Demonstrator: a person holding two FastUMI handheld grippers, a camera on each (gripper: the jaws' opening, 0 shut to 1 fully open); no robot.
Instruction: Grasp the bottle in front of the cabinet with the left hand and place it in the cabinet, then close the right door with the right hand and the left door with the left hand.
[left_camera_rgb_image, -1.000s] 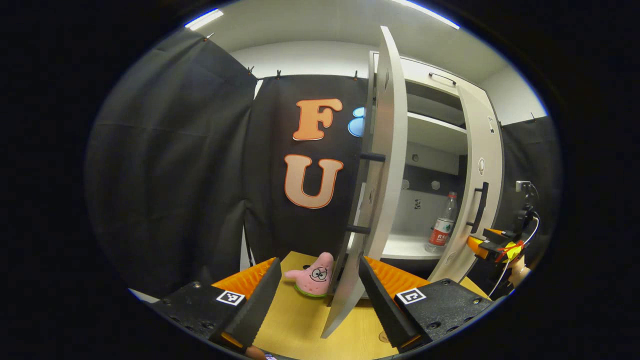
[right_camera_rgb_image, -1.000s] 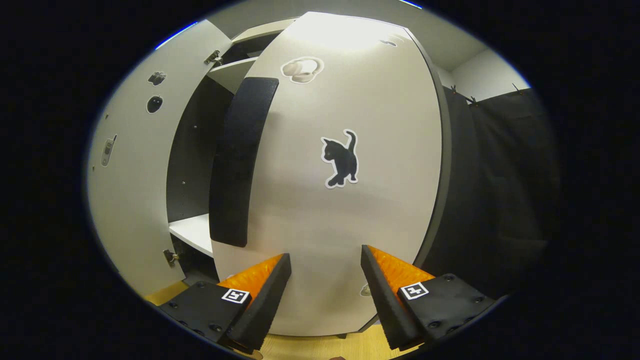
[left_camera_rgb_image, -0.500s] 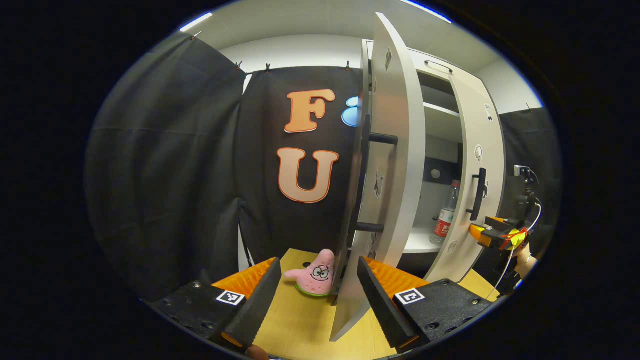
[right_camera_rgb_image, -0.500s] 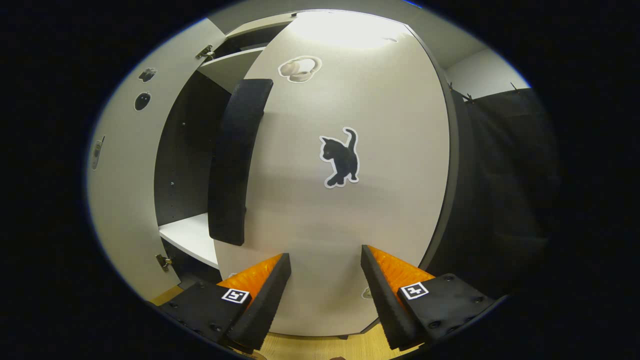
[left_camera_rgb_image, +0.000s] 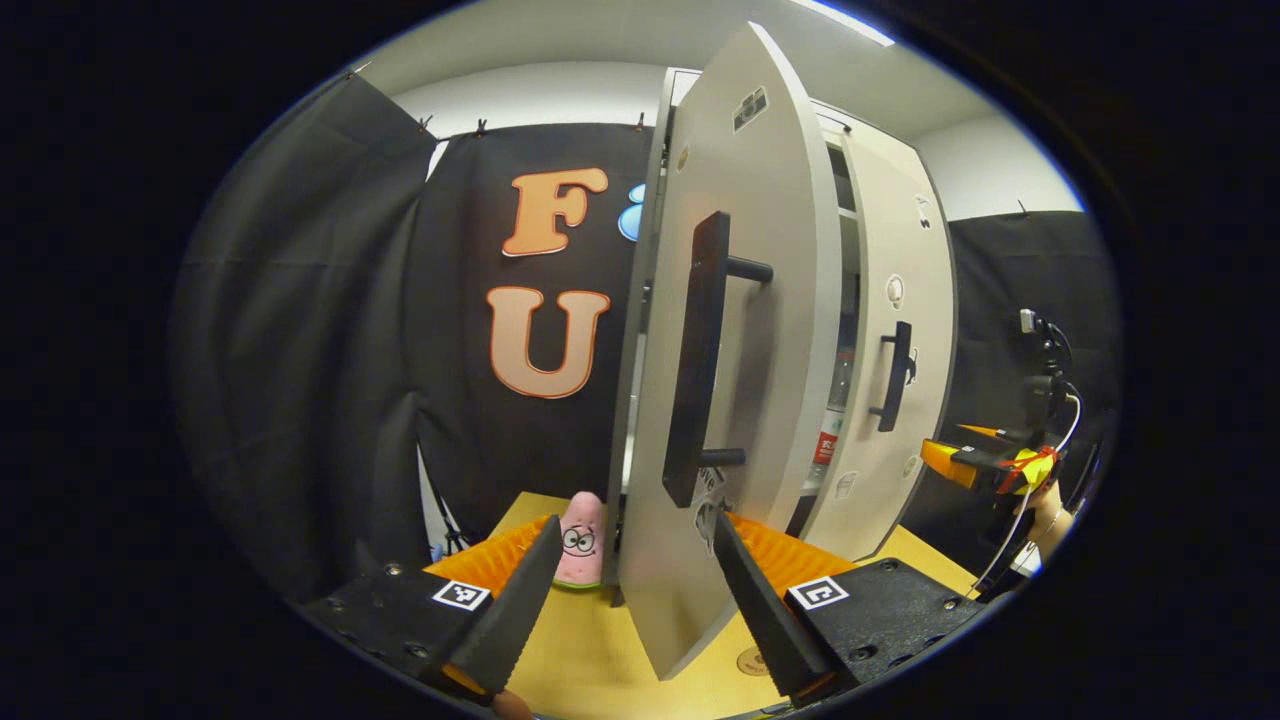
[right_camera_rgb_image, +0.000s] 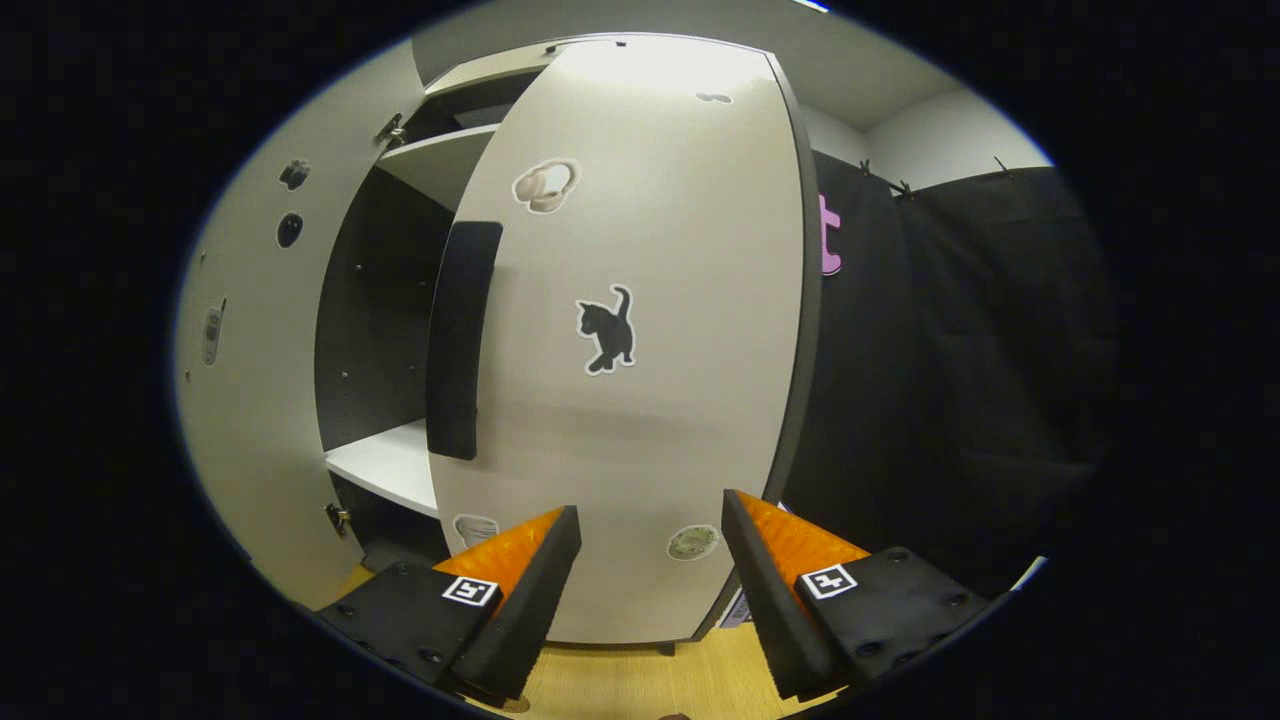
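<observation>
Left gripper: we see the left gripper (left_camera_rgb_image: 630, 590) at the bottom of the left gripper view, its fingers spread apart and gripping nothing. The lower edge of the left door (left_camera_rgb_image: 740, 400) sits in the gap between them; we cannot tell whether either finger touches the panel.

Left door: we log it as partly open, swung out toward the camera, with its black bar handle (left_camera_rgb_image: 695, 360) upright on the outer face.

Right gripper: in the right gripper view the right gripper (right_camera_rgb_image: 650, 580) has its fingers spread wide, empty, and facing the right door (right_camera_rgb_image: 640, 340). From the left gripper view we see the same tool as an orange and black shape (left_camera_rgb_image: 985, 465) just beside that door's lower outer face, with part of a hand behind it.

Right door: we note it nearly shut but not flush; a dark gap remains on its handle side, through which a white shelf (right_camera_rgb_image: 385, 470) shows. A cat sticker (right_camera_rgb_image: 608, 330) is on the door face.

Bottle: we find the bottle (left_camera_rgb_image: 830, 440) inside the cabinet (left_camera_rgb_image: 850, 210), glimpsed as a thin strip with a red label through the gap between the two doors.

Table: a yellow wooden table (left_camera_rgb_image: 590, 650) carries the cabinet; a pink star plush toy (left_camera_rgb_image: 580, 545) rests on it beside the left door.
</observation>
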